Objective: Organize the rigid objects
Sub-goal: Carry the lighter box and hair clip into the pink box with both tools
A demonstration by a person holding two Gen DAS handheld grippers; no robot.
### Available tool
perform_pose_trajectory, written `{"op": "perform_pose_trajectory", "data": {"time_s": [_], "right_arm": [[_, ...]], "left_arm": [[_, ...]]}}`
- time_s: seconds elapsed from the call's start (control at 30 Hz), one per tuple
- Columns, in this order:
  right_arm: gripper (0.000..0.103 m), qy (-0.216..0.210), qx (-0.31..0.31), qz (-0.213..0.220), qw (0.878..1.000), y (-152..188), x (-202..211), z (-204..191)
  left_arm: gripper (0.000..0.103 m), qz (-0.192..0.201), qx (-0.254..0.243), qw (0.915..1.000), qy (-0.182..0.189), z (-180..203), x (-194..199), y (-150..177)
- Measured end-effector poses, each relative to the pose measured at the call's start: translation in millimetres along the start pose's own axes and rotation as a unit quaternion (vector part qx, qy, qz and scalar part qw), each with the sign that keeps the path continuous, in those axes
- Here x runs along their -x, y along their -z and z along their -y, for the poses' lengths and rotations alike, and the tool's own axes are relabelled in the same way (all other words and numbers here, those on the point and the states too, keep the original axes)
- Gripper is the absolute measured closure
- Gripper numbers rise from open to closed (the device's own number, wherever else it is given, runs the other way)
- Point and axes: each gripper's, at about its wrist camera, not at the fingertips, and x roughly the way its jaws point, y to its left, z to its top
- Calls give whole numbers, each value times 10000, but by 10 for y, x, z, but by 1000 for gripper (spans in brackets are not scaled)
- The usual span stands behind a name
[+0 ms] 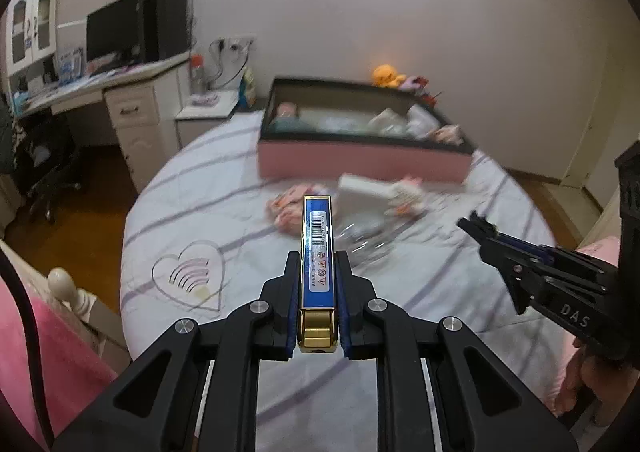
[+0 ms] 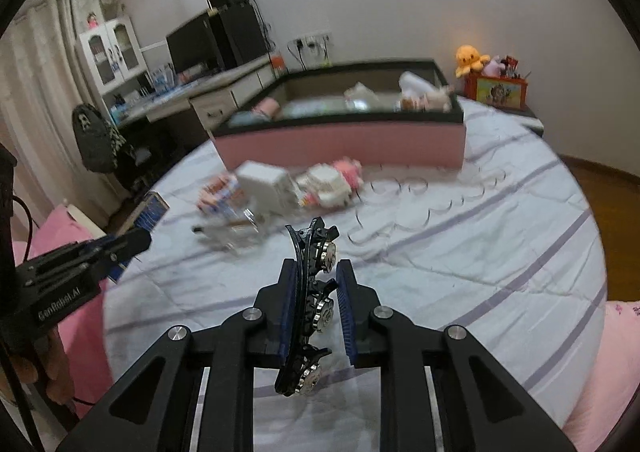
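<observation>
At the lower centre of the left view, my left tongs [image 1: 317, 284] clamp a slim blue-and-gold barcoded box [image 1: 317, 252], long axis pointing ahead toward the pink, black-rimmed storage box [image 1: 360, 161] on the bed. My right tongs [image 2: 318, 284], marked "DAS", grip a black hair clip with silver rosettes [image 2: 314, 304], equally near.

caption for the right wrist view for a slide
Right gripper holds a black hair clip above the bed, facing the pink box.
</observation>
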Motion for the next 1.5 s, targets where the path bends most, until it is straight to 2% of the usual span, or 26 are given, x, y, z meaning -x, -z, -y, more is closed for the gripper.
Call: {"op": "perform_pose_trajectory", "data": {"time_s": [0.17, 0.3, 0.43, 0.7, 1.0, 1.5], "right_arm": [[83, -1, 135, 537, 9985, -126, 353, -113], [83, 122, 368, 978, 9945, -230, 666, -258], [83, 224, 589, 1368, 9886, -317, 928, -398], [83, 412, 824, 1738, 9805, -407, 1187, -574], [83, 510, 901, 1900, 9763, -548, 1210, -639], [83, 586, 932, 1930, 9750, -859, 946, -549]], "left_arm": [[88, 448, -207, 9987, 158, 269, 304, -162], [88, 871, -437, 9952, 79, 471, 546, -265], [88, 1125, -576, 9919, 113, 603, 701, -354], [88, 1496, -669, 9865, 14, 719, 891, -486], [88, 1674, -699, 9834, -3, 789, 905, -575], [88, 1726, -756, 9821, -79, 761, 517, -898]]}}
